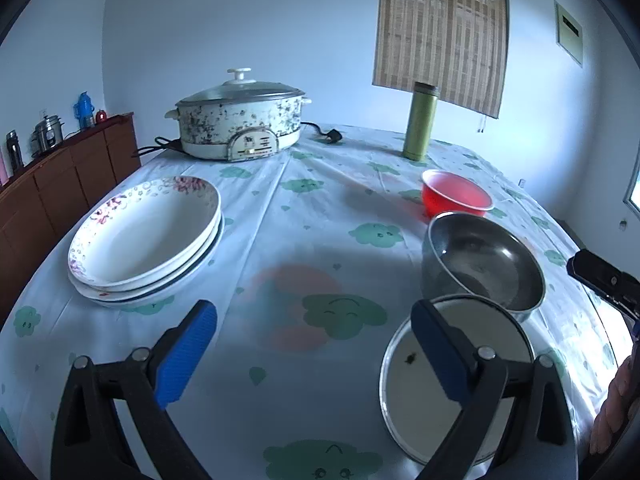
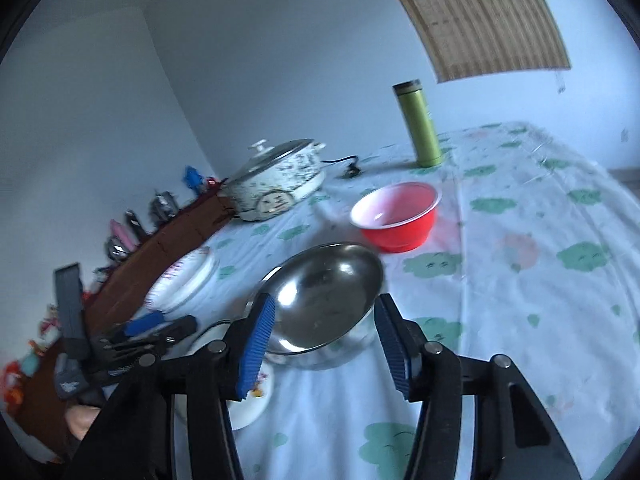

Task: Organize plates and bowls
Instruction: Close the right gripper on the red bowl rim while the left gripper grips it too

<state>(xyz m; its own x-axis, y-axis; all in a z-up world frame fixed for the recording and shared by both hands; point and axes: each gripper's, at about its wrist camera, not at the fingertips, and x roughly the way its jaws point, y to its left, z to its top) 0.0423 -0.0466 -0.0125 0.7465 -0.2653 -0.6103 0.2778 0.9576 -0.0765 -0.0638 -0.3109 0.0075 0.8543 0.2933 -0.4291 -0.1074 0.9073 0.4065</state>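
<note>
A steel bowl (image 2: 328,304) stands on the clouded tablecloth, seen between the blue pads of my right gripper (image 2: 325,336). The jaws stand partly apart and I see neither pad pressing on the bowl. My left gripper (image 1: 316,344) is wide open over the cloth with nothing in it. Its right finger (image 1: 436,352) hangs over a small white plate (image 1: 472,392), whose far rim meets the steel bowl (image 1: 484,264). A red bowl (image 1: 456,196) sits behind them. A stack of flowered plates (image 1: 148,236) lies at the left.
An electric pot (image 1: 240,120) with its cord and a green flask (image 1: 420,124) stand at the table's far side. A brown sideboard (image 1: 60,188) with bottles runs along the left wall. A hand (image 1: 616,404) shows at the right edge.
</note>
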